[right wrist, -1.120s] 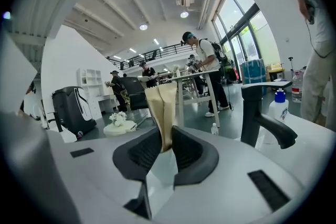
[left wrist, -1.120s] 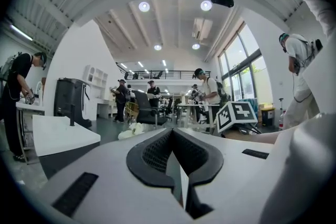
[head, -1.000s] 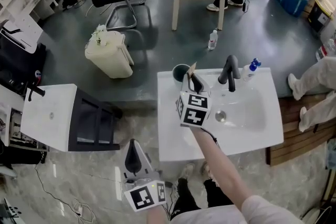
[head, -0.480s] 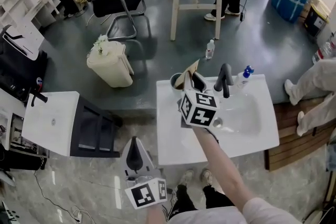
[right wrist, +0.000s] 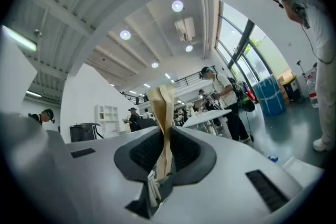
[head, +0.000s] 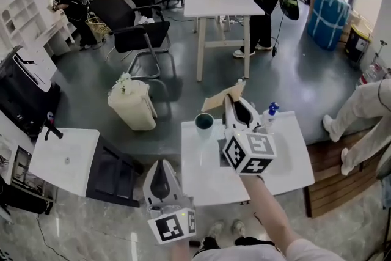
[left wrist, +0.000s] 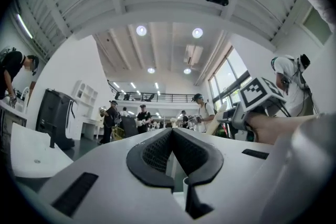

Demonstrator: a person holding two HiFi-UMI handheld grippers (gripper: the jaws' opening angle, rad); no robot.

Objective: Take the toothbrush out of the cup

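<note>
My right gripper (head: 231,101), jaws just tightened, pinches the tan toothbrush (right wrist: 163,128) and holds it raised clear of the cup (head: 204,122), so withdrawal looks complete; my left gripper (head: 160,163), pads pressed together on nothing, hangs aside.

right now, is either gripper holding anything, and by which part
The right gripper is shut on the toothbrush, pinching it partway along; its tan end sticks out past the fingers. The left gripper is shut and holds nothing.
</note>
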